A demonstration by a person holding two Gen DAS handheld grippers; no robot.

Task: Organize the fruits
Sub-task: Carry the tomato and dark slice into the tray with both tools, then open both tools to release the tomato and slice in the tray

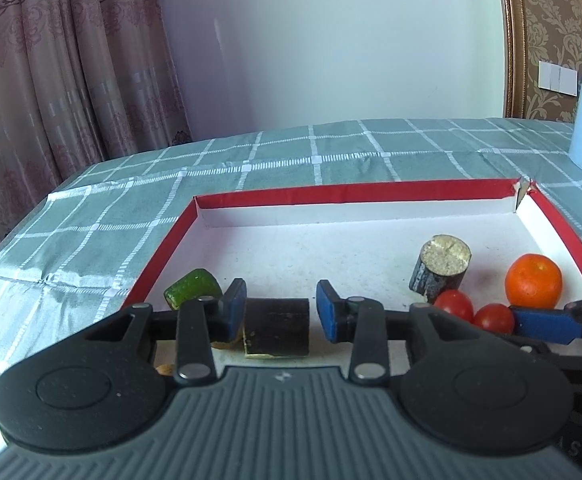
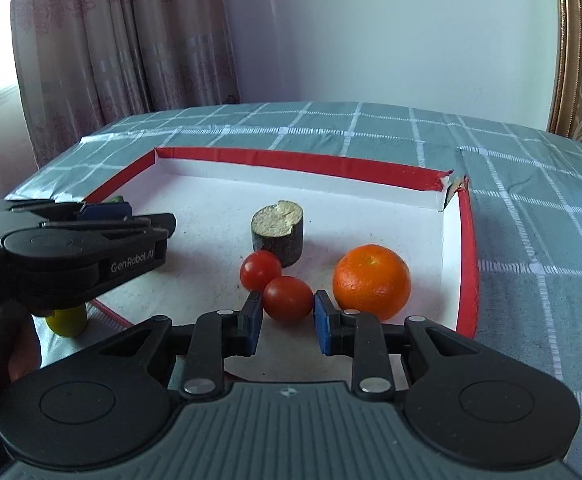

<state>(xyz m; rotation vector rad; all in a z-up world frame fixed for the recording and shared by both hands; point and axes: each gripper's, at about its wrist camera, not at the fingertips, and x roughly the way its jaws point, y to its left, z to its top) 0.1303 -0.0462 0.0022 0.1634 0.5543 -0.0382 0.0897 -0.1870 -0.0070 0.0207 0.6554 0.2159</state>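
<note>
A red-rimmed tray (image 2: 467,248) fills mid-frame on the checked tablecloth (image 2: 531,184). The orange (image 2: 372,281) lies right of centre. Lower middle, the right gripper (image 2: 287,318) clamps the nearer cherry tomato (image 2: 287,299), pads against both its sides. In the left view, the left gripper (image 1: 277,312) stands partly open around a dark cut piece (image 1: 277,328); left pad touching, right pad clear.
</note>
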